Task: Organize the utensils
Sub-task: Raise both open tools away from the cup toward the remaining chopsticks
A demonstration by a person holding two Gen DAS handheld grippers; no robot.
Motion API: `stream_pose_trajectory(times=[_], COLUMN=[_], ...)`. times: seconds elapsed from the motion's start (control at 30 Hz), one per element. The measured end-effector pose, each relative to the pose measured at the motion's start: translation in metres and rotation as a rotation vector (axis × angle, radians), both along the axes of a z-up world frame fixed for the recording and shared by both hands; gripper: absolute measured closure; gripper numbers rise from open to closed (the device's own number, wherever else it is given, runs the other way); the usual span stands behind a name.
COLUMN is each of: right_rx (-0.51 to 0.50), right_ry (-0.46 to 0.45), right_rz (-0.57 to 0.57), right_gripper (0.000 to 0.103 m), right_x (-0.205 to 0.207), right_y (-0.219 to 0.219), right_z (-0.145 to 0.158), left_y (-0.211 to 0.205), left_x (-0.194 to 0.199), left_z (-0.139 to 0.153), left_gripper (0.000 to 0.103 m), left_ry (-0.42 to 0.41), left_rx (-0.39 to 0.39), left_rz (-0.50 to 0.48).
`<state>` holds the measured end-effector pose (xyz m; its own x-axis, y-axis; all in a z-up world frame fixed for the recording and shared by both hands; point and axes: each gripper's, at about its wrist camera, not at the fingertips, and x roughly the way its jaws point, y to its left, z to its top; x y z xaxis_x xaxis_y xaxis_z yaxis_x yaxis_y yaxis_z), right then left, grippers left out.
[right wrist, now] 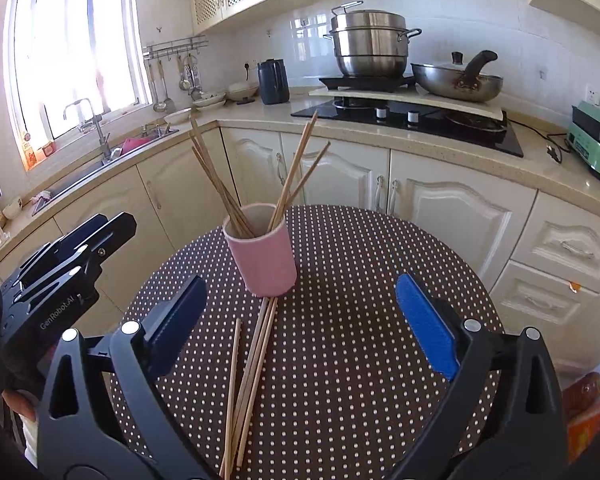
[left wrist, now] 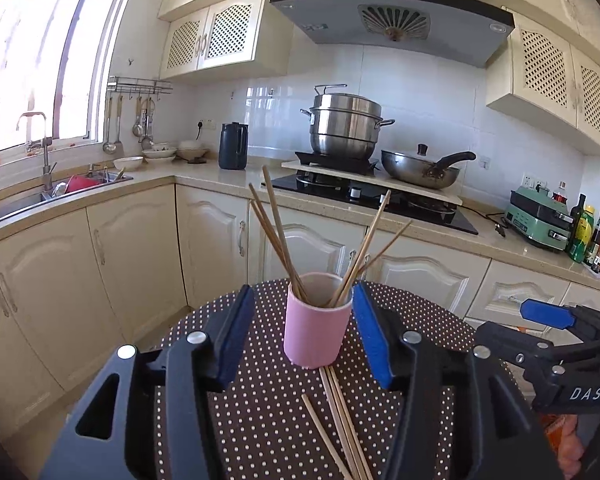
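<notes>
A pink cup (left wrist: 316, 332) stands upright on a round table with a brown dotted cloth (right wrist: 380, 264). Several wooden chopsticks (left wrist: 278, 236) lean out of it to both sides. Several more loose chopsticks (right wrist: 256, 356) lie flat on the cloth, running from the cup's base toward me. My left gripper (left wrist: 302, 292) is open, with the cup between its blue pads and a gap showing on the left side. My right gripper (right wrist: 302, 284) is wide open and empty, low over the loose chopsticks and short of the cup (right wrist: 264, 256). The left gripper's body (right wrist: 72, 256) shows at the left of the right wrist view.
Behind the table runs an L-shaped kitchen counter (left wrist: 204, 176) with cream cabinet doors. On it are a sink (left wrist: 16, 204), a dark kettle (left wrist: 233, 146), a hob with a steel steamer pot (left wrist: 346, 124) and a wok (left wrist: 420, 168), a green appliance (left wrist: 538, 220) and bottles (left wrist: 588, 236).
</notes>
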<state>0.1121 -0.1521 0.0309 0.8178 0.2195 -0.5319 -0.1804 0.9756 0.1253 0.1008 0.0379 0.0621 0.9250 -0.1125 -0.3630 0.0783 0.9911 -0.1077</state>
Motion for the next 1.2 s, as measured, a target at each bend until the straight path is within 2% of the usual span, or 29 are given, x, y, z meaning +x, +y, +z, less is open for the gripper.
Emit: stream_pose_trajectory(times=[0.3, 0.47, 0.77, 1.2], right_rx=[-0.01, -0.014, -0.039, -0.071], right_ry=[0.125, 0.208, 0.306, 0.379], right_rz=[-0.003, -0.007, -0.004, 0.014], right_gripper=[0.009, 0.009, 0.009, 0.009], right_x=[-0.002, 0.002, 0.008, 0.023], right_y=[0.001, 0.004, 0.018, 0.047], right_z=[-0.047, -0.076, -0.116, -0.15], left_y=[0.004, 0.011, 0.021, 0.025], left_x=[-0.023, -0.031, -0.029, -0.023], left_z=[-0.032, -0.054, -0.095, -0.123], left_gripper=[0.051, 0.051, 0.051, 0.051], left_ry=[0.056, 0.088, 0.206, 0.298], left_rx=[0.008, -0.003, -0.016, -0.022], left_rz=[-0.001, 0.038, 0.059, 0.059])
